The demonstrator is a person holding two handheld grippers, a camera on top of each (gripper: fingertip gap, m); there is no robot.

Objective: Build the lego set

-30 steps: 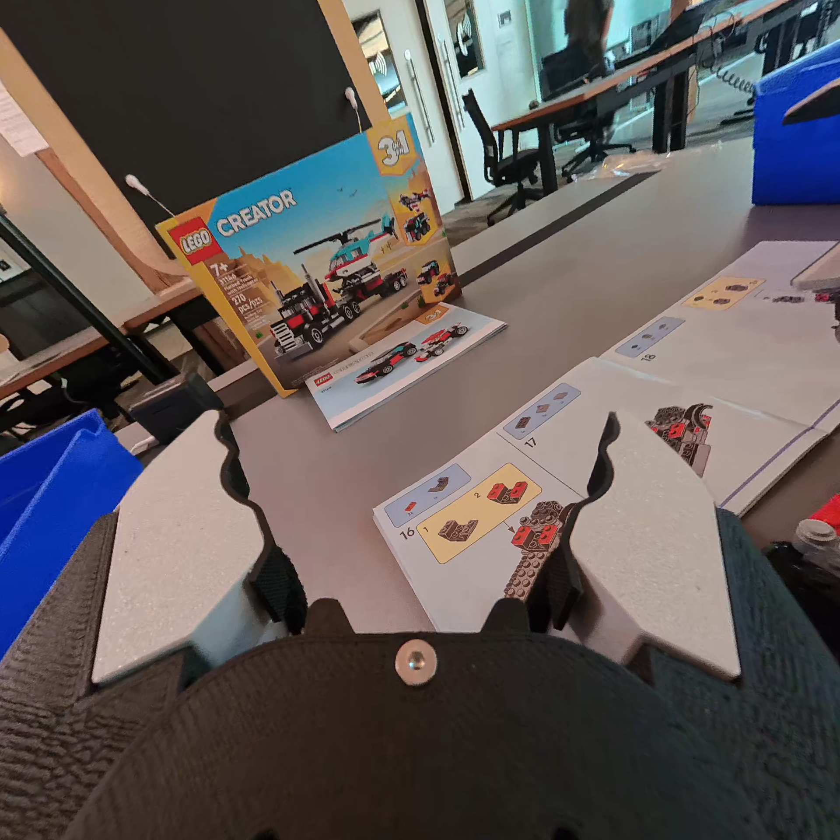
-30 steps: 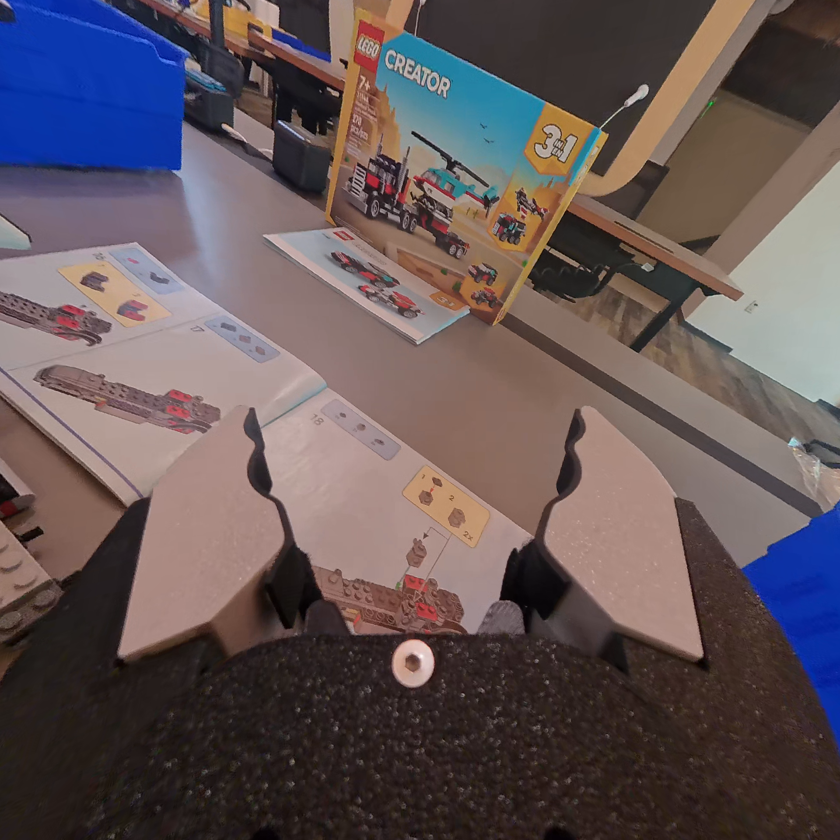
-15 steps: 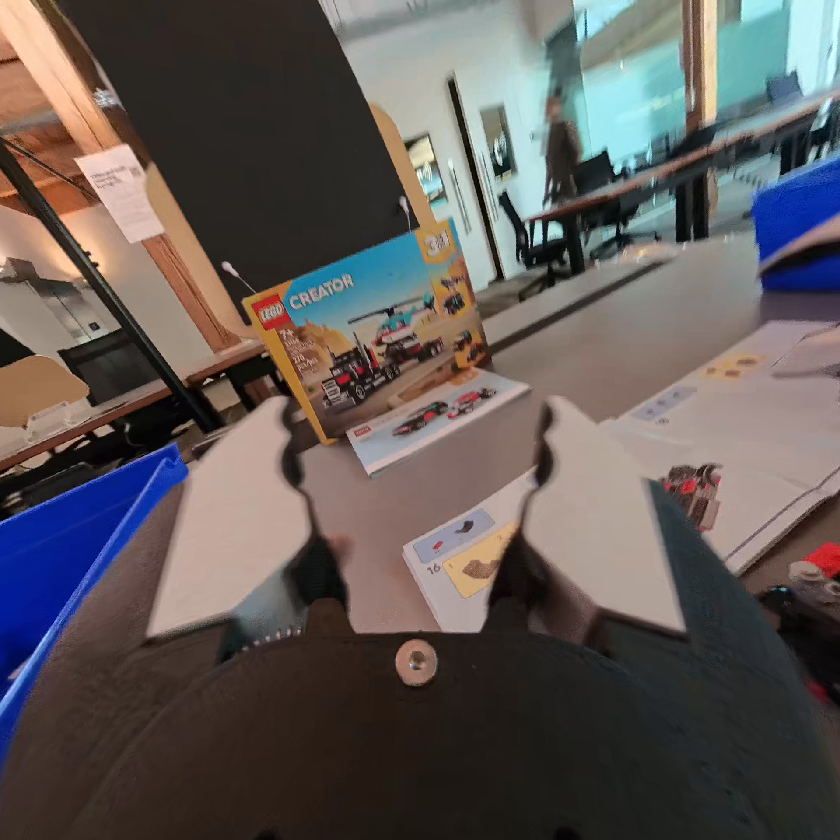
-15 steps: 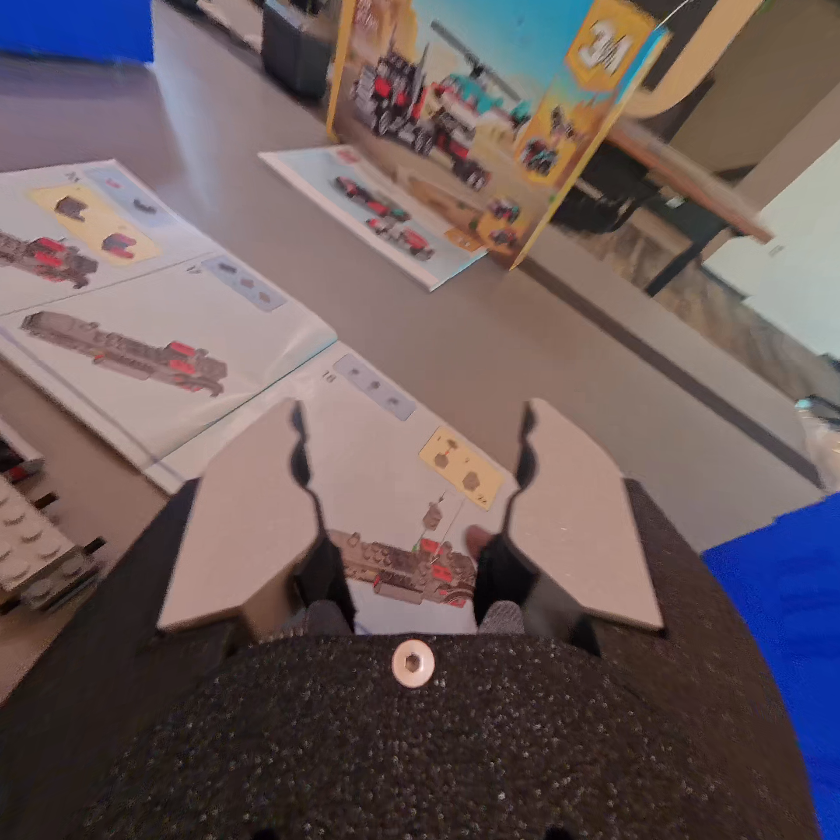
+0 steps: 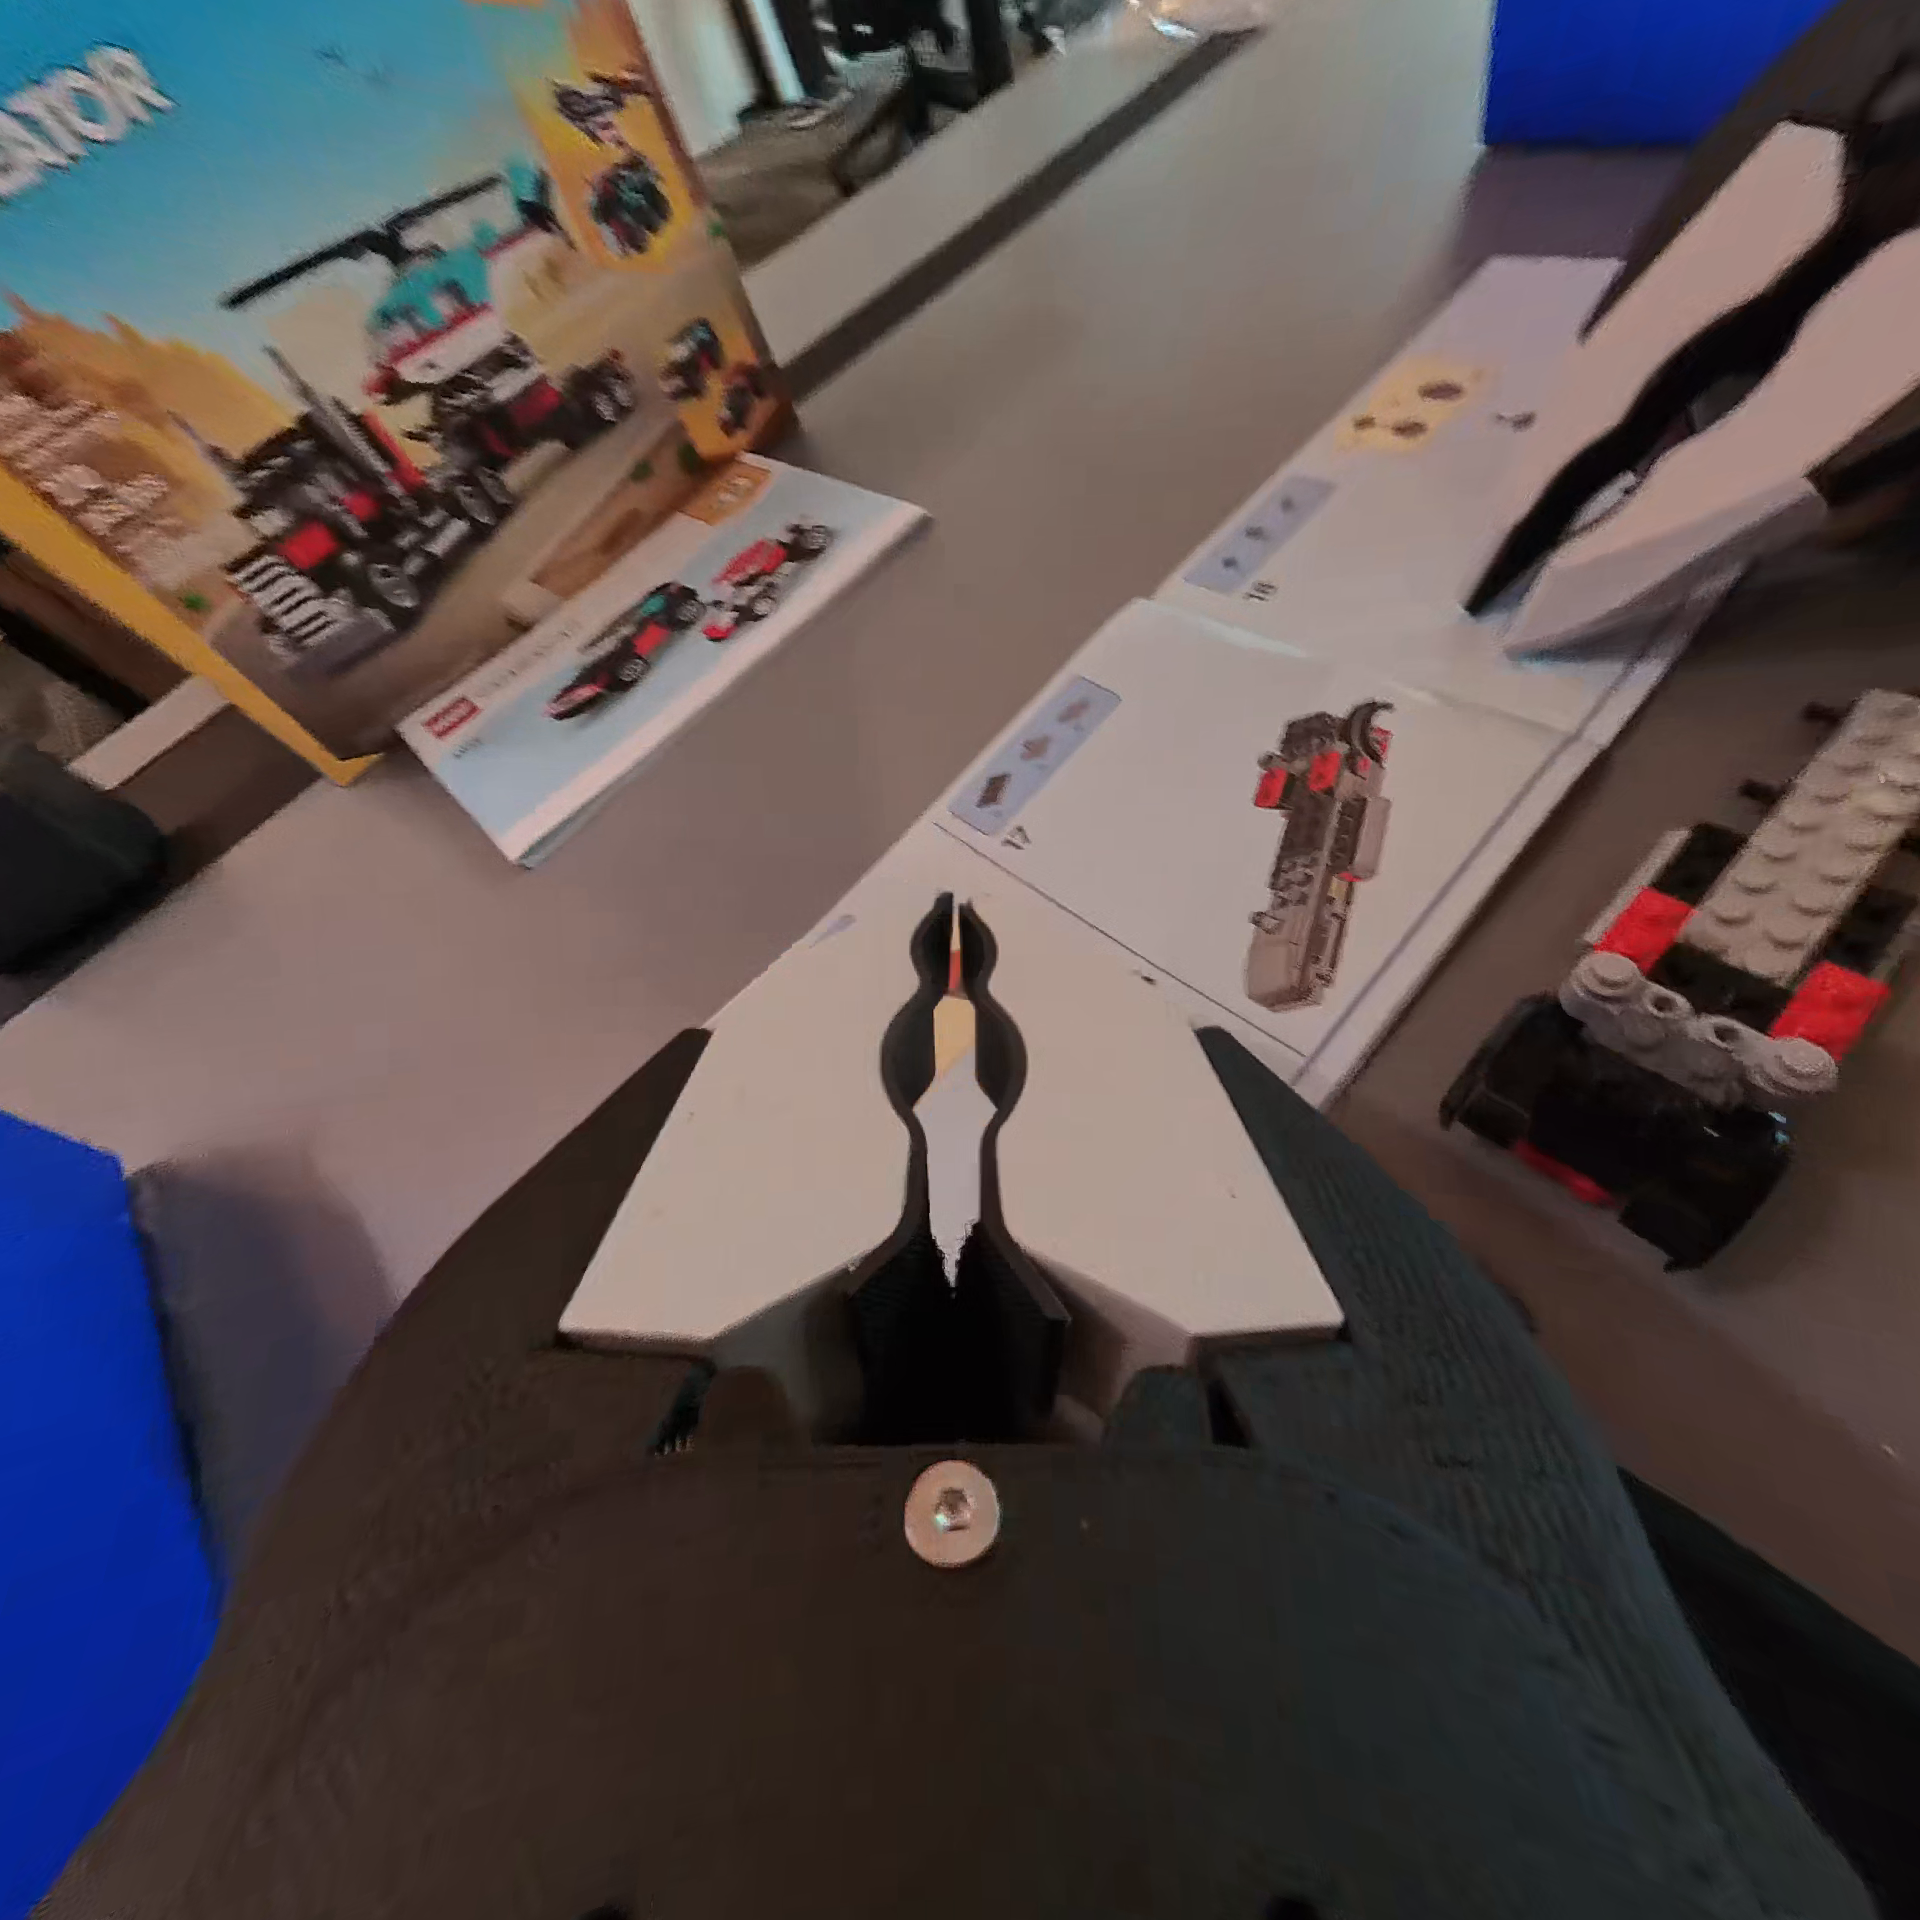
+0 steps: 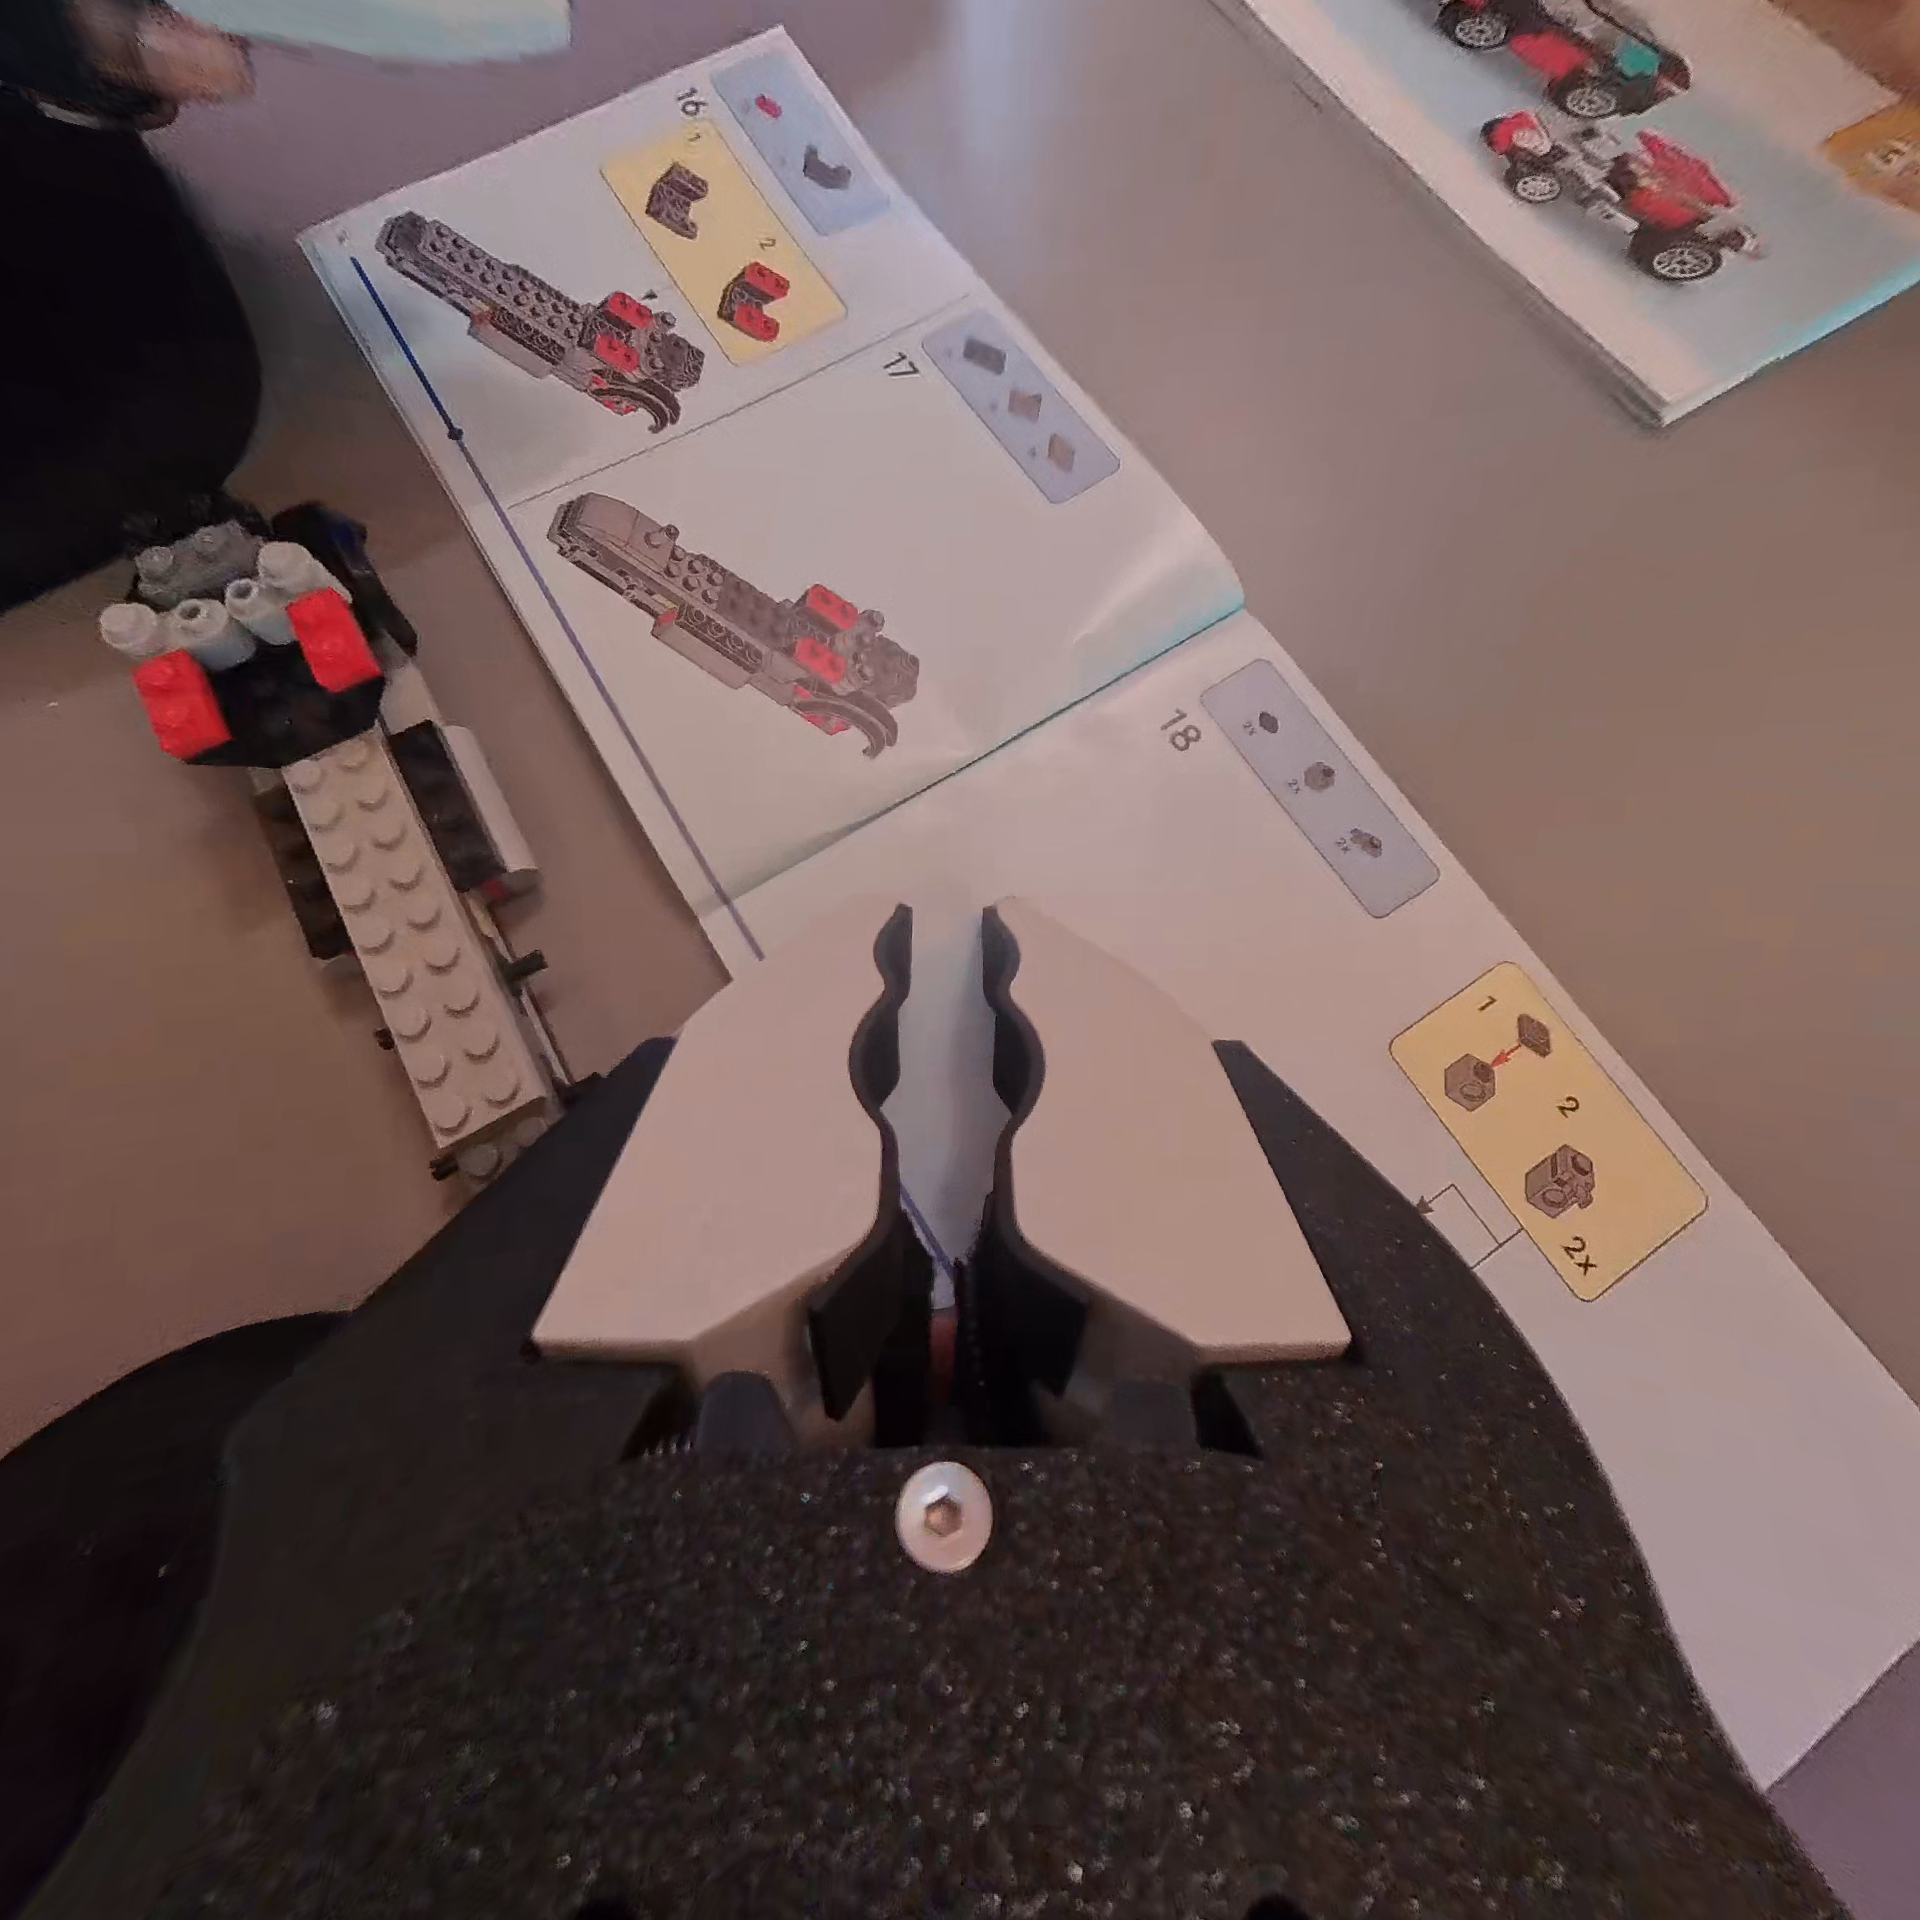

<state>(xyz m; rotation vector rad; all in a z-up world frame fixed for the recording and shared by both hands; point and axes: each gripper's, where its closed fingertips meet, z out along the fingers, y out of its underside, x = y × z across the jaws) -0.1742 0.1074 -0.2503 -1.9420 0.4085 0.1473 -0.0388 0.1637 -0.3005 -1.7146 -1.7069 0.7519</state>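
A partly built lego model [image 5: 1714, 997], black and red with a long grey studded plate, lies on the grey table beside the open instruction booklet [image 5: 1195, 727]. It also shows in the right wrist view [image 6: 343, 790], left of the booklet [image 6: 831, 468]. My left gripper [image 5: 954, 914] is shut with nothing in it, hovering over the booklet's near page. My right gripper [image 6: 943, 920] hangs over the booklet's other page, its jaws a narrow slit apart with only paper showing between them. It also shows in the left wrist view [image 5: 1486, 603], at the upper right.
The lego set's box [image 5: 312, 364] stands at the back left with a second closed booklet [image 5: 665, 644] lying in front of it [image 6: 1662, 208]. Blue bins stand at the near left [image 5: 62, 1455] and the far right [image 5: 1621, 62]. Bare table [image 5: 1039, 364] lies between box and booklet. Tip to tip, the grippers are about 15 cm apart.
Both grippers closed from wide open, each on air. Both tipped down and forward towards the table, so the booklet and the model came into closer view.
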